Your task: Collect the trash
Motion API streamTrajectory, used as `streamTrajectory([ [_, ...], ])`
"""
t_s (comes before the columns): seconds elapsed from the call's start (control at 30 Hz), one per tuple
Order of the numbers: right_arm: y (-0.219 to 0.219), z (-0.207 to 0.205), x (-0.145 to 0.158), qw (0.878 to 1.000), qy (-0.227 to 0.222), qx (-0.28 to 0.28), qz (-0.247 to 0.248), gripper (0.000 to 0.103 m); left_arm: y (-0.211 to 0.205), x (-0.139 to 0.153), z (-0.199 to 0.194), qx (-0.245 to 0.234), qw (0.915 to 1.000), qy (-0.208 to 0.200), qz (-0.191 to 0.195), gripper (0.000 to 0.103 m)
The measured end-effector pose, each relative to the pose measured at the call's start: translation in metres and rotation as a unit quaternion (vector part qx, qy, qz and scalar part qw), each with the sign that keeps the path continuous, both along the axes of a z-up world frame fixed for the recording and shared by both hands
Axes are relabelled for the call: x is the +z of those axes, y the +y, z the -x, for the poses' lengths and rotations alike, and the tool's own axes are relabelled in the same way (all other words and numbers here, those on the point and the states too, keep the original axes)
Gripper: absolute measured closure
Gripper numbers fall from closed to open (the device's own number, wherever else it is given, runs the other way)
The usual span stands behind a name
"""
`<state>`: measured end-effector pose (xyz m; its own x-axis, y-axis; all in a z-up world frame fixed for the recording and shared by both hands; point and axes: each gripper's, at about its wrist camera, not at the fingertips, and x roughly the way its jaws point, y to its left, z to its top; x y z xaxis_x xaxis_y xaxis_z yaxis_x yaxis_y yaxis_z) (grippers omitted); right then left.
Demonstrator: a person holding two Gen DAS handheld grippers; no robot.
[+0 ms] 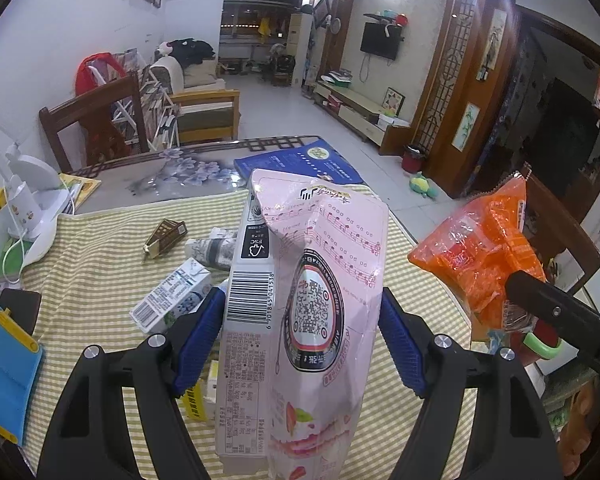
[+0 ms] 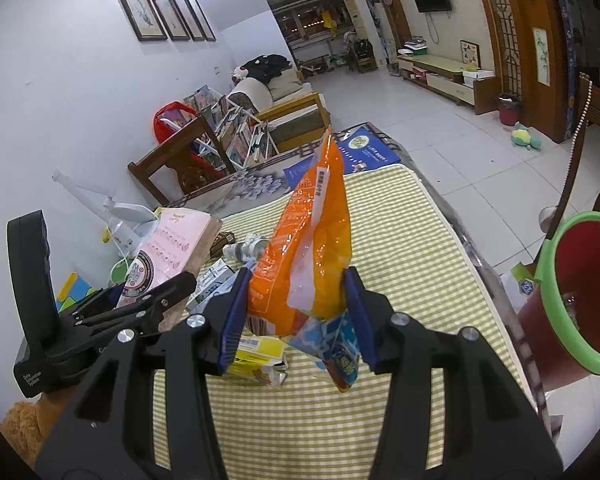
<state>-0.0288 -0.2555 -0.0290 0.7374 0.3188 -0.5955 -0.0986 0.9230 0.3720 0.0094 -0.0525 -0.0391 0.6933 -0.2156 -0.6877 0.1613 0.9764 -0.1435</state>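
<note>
Pads of the left tool [image 1: 302,332] press both sides of a pink carton [image 1: 300,300], held upright above the checked surface [image 1: 100,248]. Right tool [image 2: 296,316] pinches an orange snack bag [image 2: 306,248] between its blue pads, also lifted clear. Below lie a yellow box [image 2: 260,354], a white-blue milk carton [image 1: 170,300] and a crumpled wrapper [image 1: 212,246]. A red bin with green rim [image 2: 580,292] stands off the surface's right edge.

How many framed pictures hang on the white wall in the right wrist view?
4, in a row on the white wall at upper left: first framed picture, second, third, fourth. None seem hidden.
</note>
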Motion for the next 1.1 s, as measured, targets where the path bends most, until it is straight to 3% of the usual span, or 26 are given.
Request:
streamTrajectory([
  [0.43,-0.044,0.011,-0.003,1.0,0.006,-0.009,-0.006,0.057,-0.046,-0.001,0.006,-0.014,0.9998,0.005,-0.011,0.03],
  [1.1,-0.15,0.003,-0.001,1.0,-0.002,-0.004,-0.005,0.057,-0.158,0.006,0.007,-0.004,0.9999,-0.001,-0.009,0.03],
])
